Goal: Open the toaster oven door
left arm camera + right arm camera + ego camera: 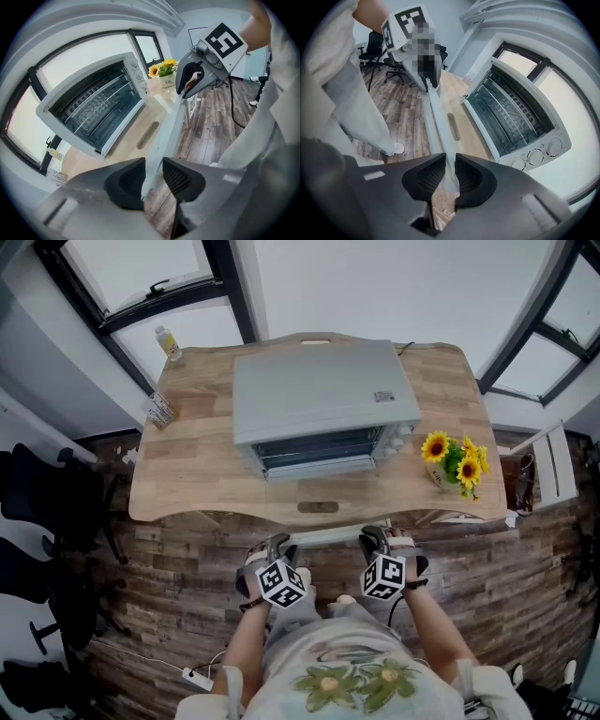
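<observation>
Oven (323,395) sits mid-table (197,474), well clear of both grippers, its glass front turned toward me. The door looks closed, with the racks showing through it. My left gripper (279,542) is clamped on a pale bar (328,536) that runs along the table's near edge. My right gripper (375,535) is clamped on the same bar further along. Neither touches the oven. Sunflowers (457,463) stand to its right, and a bottle (169,343) stands at the far left corner.
</observation>
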`<state>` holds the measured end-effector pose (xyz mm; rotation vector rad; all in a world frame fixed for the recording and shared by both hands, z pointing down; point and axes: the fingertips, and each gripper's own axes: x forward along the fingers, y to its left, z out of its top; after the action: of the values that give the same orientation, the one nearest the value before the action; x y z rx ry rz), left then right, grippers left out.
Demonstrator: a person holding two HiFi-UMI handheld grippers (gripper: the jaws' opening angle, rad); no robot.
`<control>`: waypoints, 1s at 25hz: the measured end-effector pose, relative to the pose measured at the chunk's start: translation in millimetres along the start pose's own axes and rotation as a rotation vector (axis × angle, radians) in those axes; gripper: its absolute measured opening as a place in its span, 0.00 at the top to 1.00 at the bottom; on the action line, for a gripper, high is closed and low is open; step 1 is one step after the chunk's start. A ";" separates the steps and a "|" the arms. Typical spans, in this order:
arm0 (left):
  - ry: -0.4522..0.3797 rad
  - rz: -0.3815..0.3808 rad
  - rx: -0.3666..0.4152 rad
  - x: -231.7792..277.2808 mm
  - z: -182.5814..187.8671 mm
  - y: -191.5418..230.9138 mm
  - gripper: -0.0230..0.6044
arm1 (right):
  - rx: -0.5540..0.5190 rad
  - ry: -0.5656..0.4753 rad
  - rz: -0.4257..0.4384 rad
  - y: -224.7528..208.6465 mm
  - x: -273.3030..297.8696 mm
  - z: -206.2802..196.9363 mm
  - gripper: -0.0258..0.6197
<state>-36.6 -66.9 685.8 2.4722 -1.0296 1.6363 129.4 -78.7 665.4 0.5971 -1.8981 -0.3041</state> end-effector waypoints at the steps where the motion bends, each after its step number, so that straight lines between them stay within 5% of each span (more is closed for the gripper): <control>1: 0.002 -0.003 0.000 1.0 -0.4 -0.8 0.77 | 0.001 0.002 0.004 0.7 0.8 -0.8 0.86; 25: 0.060 -0.075 -0.003 23.5 -17.5 -19.2 0.76 | -0.001 0.036 0.092 21.2 23.4 -14.2 0.86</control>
<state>-35.3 -58.0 719.6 2.4129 -0.9204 1.6745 129.8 -72.4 699.5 0.5099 -1.8841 -0.2334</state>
